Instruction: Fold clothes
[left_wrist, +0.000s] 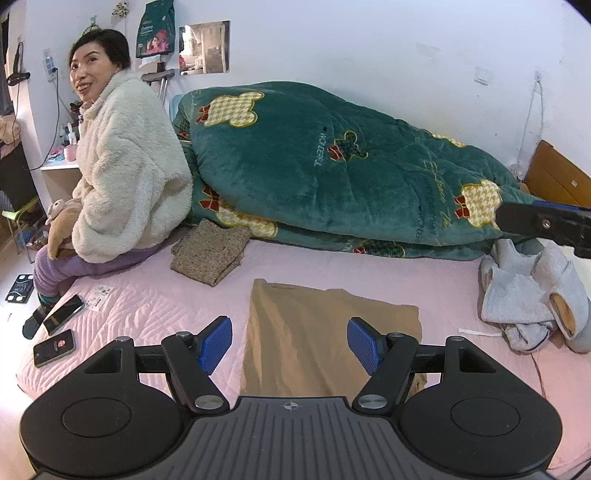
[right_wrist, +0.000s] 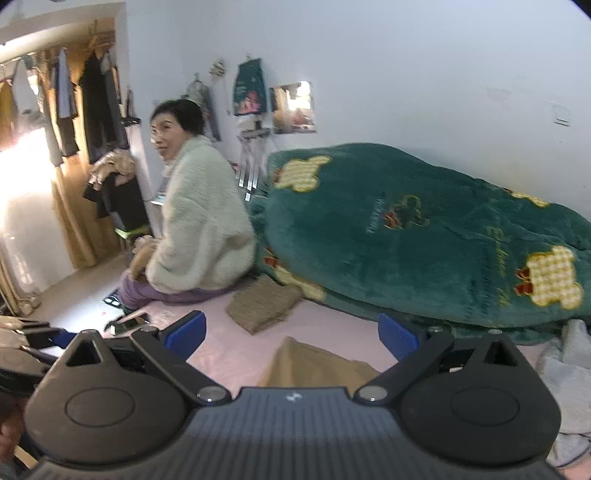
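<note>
Both my tongs hang wide and hold nothing: left tongs (left_wrist: 290, 345) straddle the tan cloth (left_wrist: 325, 332) just below, right tongs (right_wrist: 291, 338) behind its near corner. I could pinch the pink sheet (left_wrist: 147, 306) too, or snag the grey heap (left_wrist: 532, 295) beyond.

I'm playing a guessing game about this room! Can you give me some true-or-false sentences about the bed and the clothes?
1. The tan cloth lies flat on the pink bed. True.
2. The left gripper is squeezing the tan cloth. False: it is open, holding nothing.
3. The grey garment is neatly folded. False: it lies crumpled.
4. A green blanket is heaped by the wall. True.
5. Two phones lie on the bed. True.
</note>
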